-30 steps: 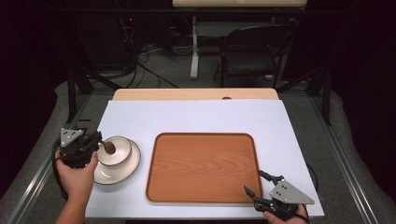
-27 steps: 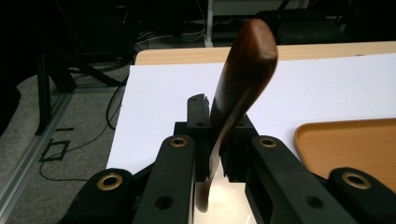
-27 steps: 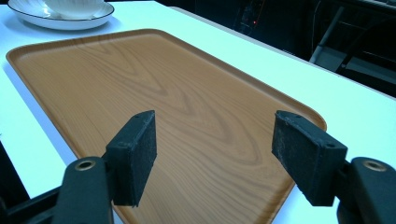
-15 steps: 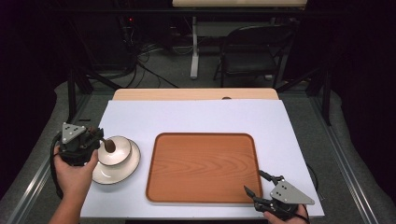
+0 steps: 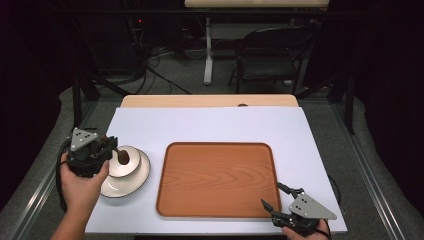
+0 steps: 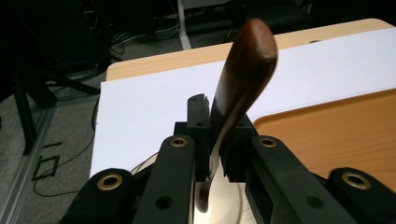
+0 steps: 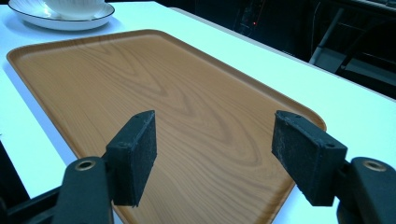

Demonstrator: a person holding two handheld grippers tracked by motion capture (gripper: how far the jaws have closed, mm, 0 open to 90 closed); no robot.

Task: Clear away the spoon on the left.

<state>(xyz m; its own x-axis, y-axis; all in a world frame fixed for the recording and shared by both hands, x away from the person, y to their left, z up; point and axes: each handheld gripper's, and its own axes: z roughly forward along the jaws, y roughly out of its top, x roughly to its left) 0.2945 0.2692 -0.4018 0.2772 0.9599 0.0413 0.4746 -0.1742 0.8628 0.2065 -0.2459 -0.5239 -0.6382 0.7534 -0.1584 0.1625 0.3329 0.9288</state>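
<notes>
A dark wooden spoon [image 6: 243,74] stands up between the pads of my left gripper [image 6: 218,140], which is shut on its stem. In the high view the left gripper [image 5: 111,149] hovers at the table's left, and the spoon's end [image 5: 121,157] hangs over a white bowl [image 5: 132,165] on a white plate [image 5: 125,189]. A wooden tray [image 5: 215,180] lies empty in the middle. At its near right corner rests my right gripper [image 5: 271,194]. The right gripper [image 7: 215,149] has its jaws apart over the tray [image 7: 140,70], with nothing between them.
A white sheet [image 5: 210,125] covers the table, with a bare wooden strip [image 5: 210,101] along the far edge. The bowl and plate [image 7: 60,21] sit beyond the tray's far end in the right gripper view. A chair [image 5: 270,55] and cables lie on the dark floor behind.
My left gripper has risen a little with the spoon, staying over the bowl. The right gripper has not moved.
</notes>
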